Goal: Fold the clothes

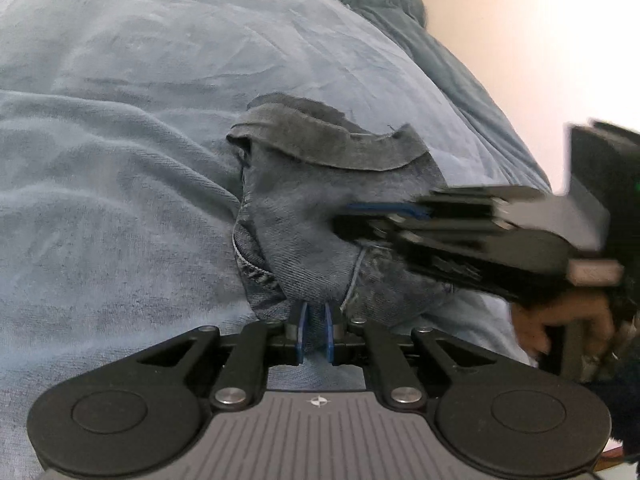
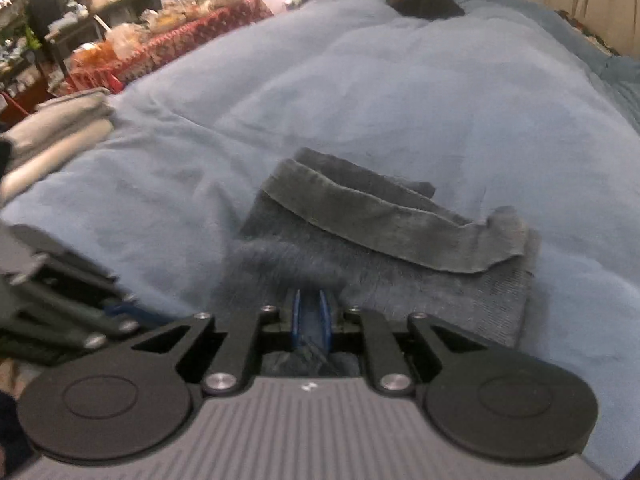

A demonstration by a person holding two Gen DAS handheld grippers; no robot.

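A pair of blue jeans (image 1: 304, 216) lies bunched on the light blue blanket (image 1: 140, 80), its grey waistband folded over on top. My left gripper (image 1: 316, 316) is shut on the near edge of the denim. My right gripper (image 1: 360, 220) comes in from the right, blurred, against the same jeans. In the right wrist view the jeans (image 2: 400, 256) lie just ahead and my right gripper (image 2: 311, 304) is shut on their near edge, with cloth bunched between the pads. The left gripper (image 2: 80, 316) shows blurred at lower left.
Folded pale clothes (image 2: 56, 136) are stacked at the left of the bed. A dark item (image 2: 424, 4) lies at the far end of the blanket (image 2: 400, 100). A cluttered table with a red cloth (image 2: 180, 36) stands beyond. A white wall (image 1: 540, 40) lies to the right.
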